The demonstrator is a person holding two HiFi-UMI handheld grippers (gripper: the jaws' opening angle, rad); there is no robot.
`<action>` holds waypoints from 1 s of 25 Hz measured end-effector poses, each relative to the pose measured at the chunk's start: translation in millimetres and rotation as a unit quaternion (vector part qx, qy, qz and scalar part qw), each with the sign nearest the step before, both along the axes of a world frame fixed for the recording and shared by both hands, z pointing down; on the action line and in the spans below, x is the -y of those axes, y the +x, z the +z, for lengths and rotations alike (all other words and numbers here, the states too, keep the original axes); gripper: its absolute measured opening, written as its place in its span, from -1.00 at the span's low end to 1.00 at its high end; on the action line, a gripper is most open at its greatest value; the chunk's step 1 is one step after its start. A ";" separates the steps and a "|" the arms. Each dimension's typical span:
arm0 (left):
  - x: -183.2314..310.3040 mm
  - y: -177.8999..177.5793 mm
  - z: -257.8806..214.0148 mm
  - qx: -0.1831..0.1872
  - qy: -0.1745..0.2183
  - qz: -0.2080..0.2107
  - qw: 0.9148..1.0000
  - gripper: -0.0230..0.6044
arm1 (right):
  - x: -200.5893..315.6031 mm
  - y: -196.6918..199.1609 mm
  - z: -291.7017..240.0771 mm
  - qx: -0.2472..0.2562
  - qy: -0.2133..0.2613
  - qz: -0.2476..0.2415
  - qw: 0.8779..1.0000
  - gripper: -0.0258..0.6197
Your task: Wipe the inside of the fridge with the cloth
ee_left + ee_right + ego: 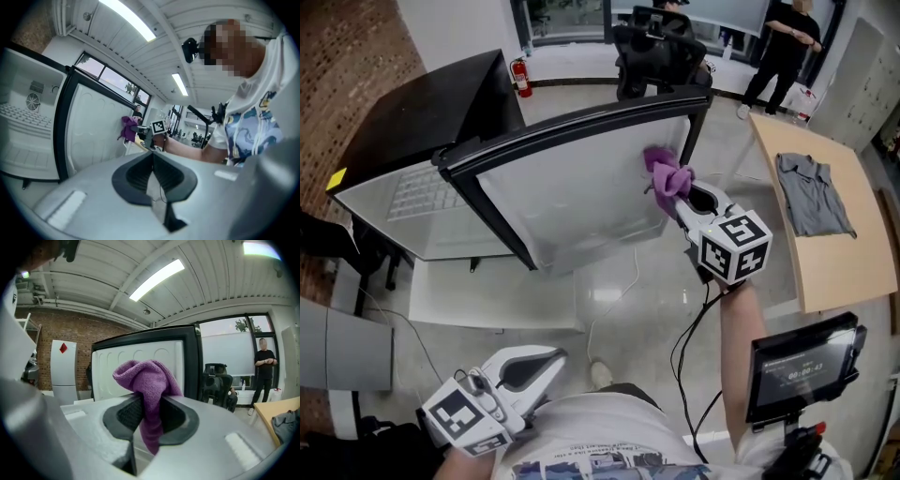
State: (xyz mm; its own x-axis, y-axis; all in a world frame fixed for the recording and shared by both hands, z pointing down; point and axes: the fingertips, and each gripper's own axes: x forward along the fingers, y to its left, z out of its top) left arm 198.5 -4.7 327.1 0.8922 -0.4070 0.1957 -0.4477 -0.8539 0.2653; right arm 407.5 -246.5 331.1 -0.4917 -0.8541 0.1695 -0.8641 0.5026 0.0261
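Wiping looks barely begun: right hand-held gripper pinches crumpled purple cloth against white inner door of black fridge; left hand-held gripper closed, empty.

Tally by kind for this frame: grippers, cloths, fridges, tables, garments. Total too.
Hand-held grippers: 2 (left hand-held gripper shut, empty; right hand-held gripper shut on the cloth)
Crumpled purple cloth: 1
Black fridge with open white-lined door: 1
Light wooden table: 1
Grey shirt lying on that table: 1
Total: 6
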 end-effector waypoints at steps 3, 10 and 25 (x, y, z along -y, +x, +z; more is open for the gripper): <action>-2.3 -2.8 0.6 -0.001 -0.002 -0.001 1.000 -0.91 | -9.4 -28.1 0.4 0.004 0.000 -0.041 0.999 -0.67; -4.9 -16.2 1.0 -0.003 -0.002 -0.012 1.000 -0.91 | -34.1 -115.7 9.5 0.013 -0.007 -0.153 0.988 -0.67; -6.1 -65.4 -2.2 0.005 -0.003 -0.058 0.998 -0.91 | -38.8 -230.4 61.1 0.005 -0.032 -0.248 0.968 -0.67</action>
